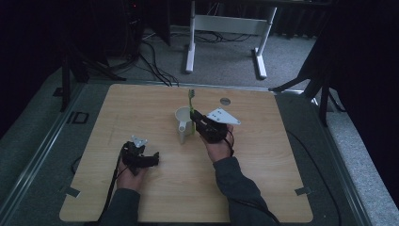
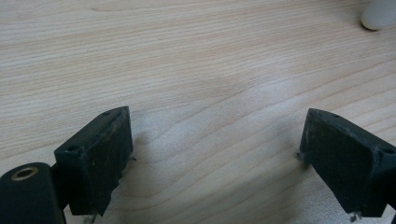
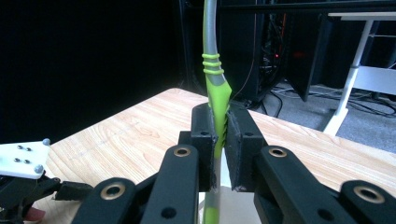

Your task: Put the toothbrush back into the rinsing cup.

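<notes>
Low and left of the frame's centre, the left tongs (image 1: pixel 151 159) rested wide open on the wooden surface (image 1: pixel 263 179), holding nothing. Farther up, at centre, the right tongs (image 1: pixel 193 116) clamped an upright green toothbrush (image 1: pixel 191 104) over the white cup (image 1: pixel 183 123).

The light wooden desk (image 1: pixel 155 101), a rectangular top with rounded corners and a pale straight grain, carries a white cup with a handle (image 1: pixel 182 126) standing upright near its middle. A small round grey disc (image 1: pixel 225 100) sits in the surface toward the far edge, right of centre. Short strips of grey tape (image 1: pixel 72 191) mark the near left and near right corners.
</notes>
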Demonstrator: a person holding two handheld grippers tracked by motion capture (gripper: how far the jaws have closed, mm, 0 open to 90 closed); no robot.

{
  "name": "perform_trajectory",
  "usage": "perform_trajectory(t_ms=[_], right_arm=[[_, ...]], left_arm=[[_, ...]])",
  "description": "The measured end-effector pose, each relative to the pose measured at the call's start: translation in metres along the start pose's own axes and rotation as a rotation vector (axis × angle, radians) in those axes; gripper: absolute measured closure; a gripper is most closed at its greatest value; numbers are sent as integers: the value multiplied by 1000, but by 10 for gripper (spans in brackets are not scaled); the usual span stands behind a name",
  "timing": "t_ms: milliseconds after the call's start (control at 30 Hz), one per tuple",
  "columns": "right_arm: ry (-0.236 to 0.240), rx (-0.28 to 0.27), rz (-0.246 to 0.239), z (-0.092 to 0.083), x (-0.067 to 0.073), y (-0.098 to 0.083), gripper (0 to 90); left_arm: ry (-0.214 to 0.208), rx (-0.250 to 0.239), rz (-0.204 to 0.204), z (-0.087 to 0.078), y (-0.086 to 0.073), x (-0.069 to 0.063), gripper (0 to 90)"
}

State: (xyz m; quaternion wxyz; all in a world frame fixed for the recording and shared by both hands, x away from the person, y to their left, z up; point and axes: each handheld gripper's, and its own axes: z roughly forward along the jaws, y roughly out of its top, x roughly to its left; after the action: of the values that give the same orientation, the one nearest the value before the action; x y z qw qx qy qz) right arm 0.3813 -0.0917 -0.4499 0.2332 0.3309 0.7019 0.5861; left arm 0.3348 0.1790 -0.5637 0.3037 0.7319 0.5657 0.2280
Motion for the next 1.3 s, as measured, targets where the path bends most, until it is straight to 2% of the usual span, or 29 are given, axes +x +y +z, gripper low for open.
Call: perform_trajectory(t_ms=[567, 1300], right_arm=[[14, -22, 3, 7, 4, 8, 822], [33, -35, 7, 15, 3, 9, 822]], left_arm=[[-1, 1, 1, 0, 0, 0, 102], [-2, 3, 1, 0, 0, 0, 102]])
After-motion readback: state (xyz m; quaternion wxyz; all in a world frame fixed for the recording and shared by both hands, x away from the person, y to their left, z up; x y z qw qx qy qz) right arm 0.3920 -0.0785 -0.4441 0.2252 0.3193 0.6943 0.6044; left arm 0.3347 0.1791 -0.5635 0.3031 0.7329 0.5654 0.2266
